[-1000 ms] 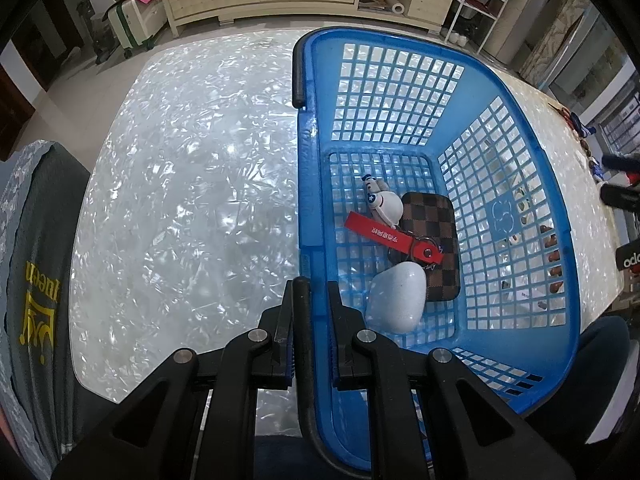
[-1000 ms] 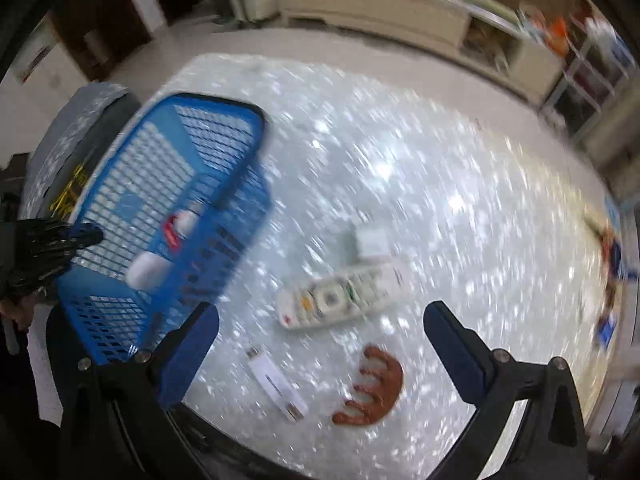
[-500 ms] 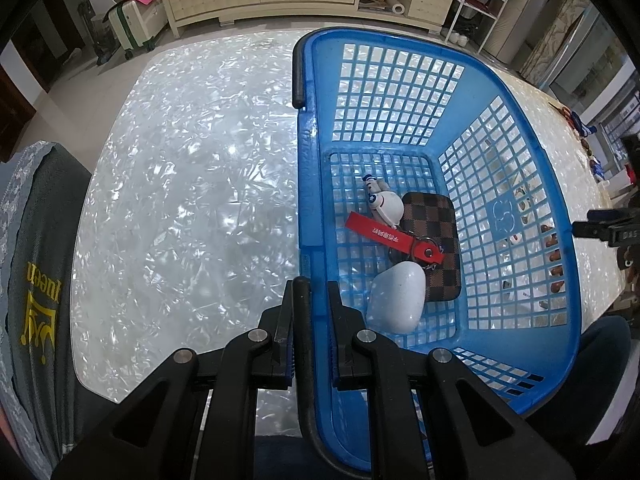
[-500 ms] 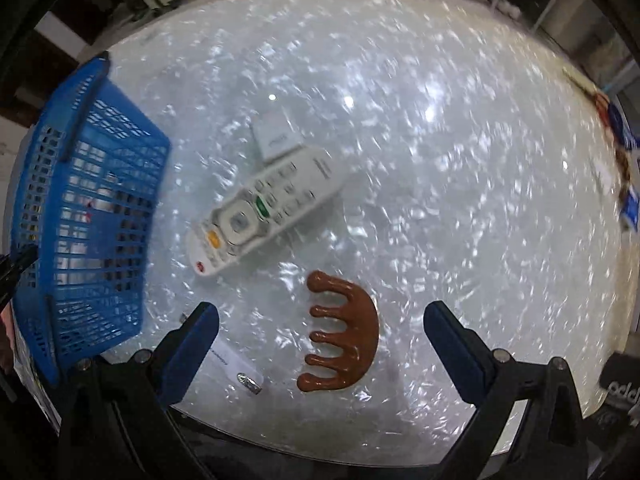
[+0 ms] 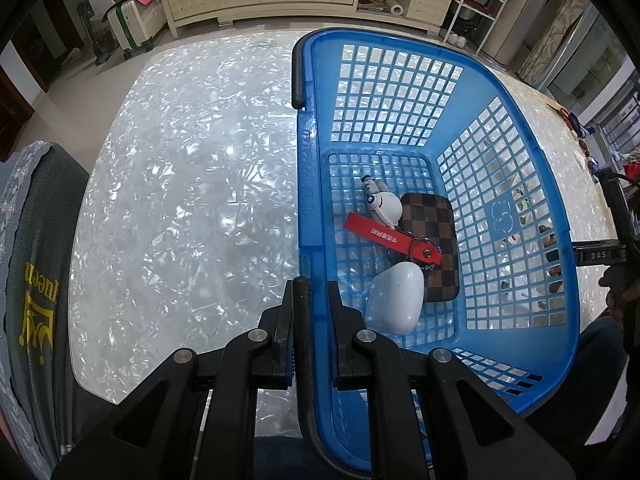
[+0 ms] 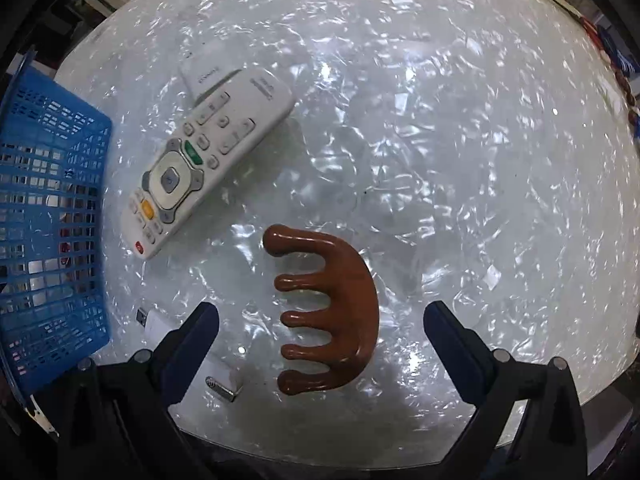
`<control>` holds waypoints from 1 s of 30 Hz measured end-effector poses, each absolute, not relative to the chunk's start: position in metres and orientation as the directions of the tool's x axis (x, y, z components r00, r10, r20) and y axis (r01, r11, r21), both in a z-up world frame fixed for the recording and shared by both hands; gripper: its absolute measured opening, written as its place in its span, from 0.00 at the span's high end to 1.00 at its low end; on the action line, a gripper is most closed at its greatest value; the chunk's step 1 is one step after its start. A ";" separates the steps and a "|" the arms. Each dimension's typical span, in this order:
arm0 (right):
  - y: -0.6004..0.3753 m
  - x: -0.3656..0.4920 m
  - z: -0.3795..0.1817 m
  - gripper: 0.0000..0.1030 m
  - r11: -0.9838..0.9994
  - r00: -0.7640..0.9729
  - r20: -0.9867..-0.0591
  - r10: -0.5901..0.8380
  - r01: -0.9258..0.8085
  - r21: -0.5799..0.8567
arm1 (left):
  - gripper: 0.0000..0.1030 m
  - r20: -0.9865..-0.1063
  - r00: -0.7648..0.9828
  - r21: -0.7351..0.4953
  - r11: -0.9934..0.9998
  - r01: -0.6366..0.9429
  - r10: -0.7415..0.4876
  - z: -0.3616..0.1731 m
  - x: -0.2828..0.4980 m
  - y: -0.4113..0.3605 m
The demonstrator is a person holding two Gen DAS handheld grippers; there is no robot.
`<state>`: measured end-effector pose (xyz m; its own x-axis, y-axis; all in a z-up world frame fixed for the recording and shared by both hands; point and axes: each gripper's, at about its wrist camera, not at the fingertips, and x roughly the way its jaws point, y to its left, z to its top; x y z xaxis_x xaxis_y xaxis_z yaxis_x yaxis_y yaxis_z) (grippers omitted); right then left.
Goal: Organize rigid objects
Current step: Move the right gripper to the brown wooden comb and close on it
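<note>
My left gripper (image 5: 310, 292) is shut on the near left rim of the blue basket (image 5: 520, 128). In the basket lie a white pebble-shaped case (image 5: 394, 298), a checkered brown wallet (image 5: 434, 240), a red key strap (image 5: 390, 236) and a small white figure (image 5: 384, 206). My right gripper (image 6: 320, 316) is open, just above a brown wooden comb (image 6: 332, 312) that lies between its fingers. A white remote (image 6: 208, 156) lies beyond the comb to the left, with a small white box (image 6: 204, 78) behind it.
The basket's side (image 6: 52, 216) stands at the left of the right wrist view. A white USB stick (image 6: 160, 324) and a small metal piece (image 6: 222, 390) lie by my right gripper's left finger. The shiny pearl table (image 6: 460, 160) stretches right. Small items (image 6: 616, 64) line its far right edge.
My right gripper has swung away from the basket and come down over the brown comb, which now sits between its open fingers. My left gripper has held still on the basket rim.
</note>
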<state>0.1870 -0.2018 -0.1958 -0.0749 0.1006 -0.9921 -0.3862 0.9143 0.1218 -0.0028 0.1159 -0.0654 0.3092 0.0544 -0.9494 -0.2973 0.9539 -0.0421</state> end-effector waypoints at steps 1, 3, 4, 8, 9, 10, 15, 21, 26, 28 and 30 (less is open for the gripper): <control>-0.203 0.186 -0.198 0.00 0.916 -0.074 -0.992 0.102 -0.382 0.123 | 0.87 -0.950 0.309 -0.042 0.954 -0.298 0.054 -0.065 -0.003 0.116; -0.204 0.178 -0.211 0.00 0.915 -0.081 -0.992 0.094 -0.386 0.118 | 0.87 -0.950 0.308 -0.042 0.954 -0.297 0.054 -0.065 -0.002 0.116; -0.204 0.176 -0.214 0.00 0.915 -0.077 -0.994 0.079 -0.389 0.103 | 0.87 -0.950 0.309 -0.042 0.954 -0.297 0.054 -0.065 -0.003 0.116; -0.208 0.172 -0.223 0.01 0.914 -0.074 -0.995 0.070 -0.394 0.094 | 0.87 -0.950 0.308 -0.042 0.954 -0.297 0.054 -0.065 -0.002 0.116; -0.208 0.170 -0.223 0.03 0.914 -0.059 -0.996 0.066 -0.397 0.084 | 0.87 -0.950 0.308 -0.041 0.954 -0.297 0.055 -0.065 -0.002 0.116; -0.205 0.167 -0.224 0.05 0.910 -0.052 -0.997 0.056 -0.408 0.073 | 0.87 -0.950 0.307 -0.043 0.954 -0.298 0.053 -0.065 -0.002 0.116; -0.196 0.147 -0.228 0.22 0.893 0.009 -1.000 0.012 -0.449 0.007 | 0.87 -0.950 0.306 -0.043 0.952 -0.302 0.055 -0.066 -0.002 0.116; -0.184 0.126 -0.219 0.52 0.871 0.026 -0.999 0.027 -0.491 0.011 | 0.87 -0.950 0.307 -0.042 0.952 -0.302 0.055 -0.067 -0.003 0.116; -0.184 0.110 -0.220 0.52 0.863 0.049 -0.998 0.044 -0.505 0.014 | 0.87 -0.949 0.310 -0.049 0.952 -0.301 0.049 -0.067 -0.004 0.117; -0.187 0.109 -0.218 0.52 0.871 0.047 -0.998 0.052 -0.492 0.022 | 0.87 -0.949 0.310 -0.050 0.952 -0.301 0.048 -0.067 -0.004 0.117; -0.192 0.112 -0.217 0.52 0.878 0.037 -0.997 0.069 -0.476 0.044 | 0.87 -0.950 0.309 -0.048 0.952 -0.301 0.050 -0.068 -0.004 0.117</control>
<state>0.1116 -0.1921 -0.2172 0.0368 0.0694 -0.9969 -0.4765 0.8781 0.0435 -0.0035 0.1169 -0.0676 0.3093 0.0498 -0.9497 -0.3009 0.9524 -0.0480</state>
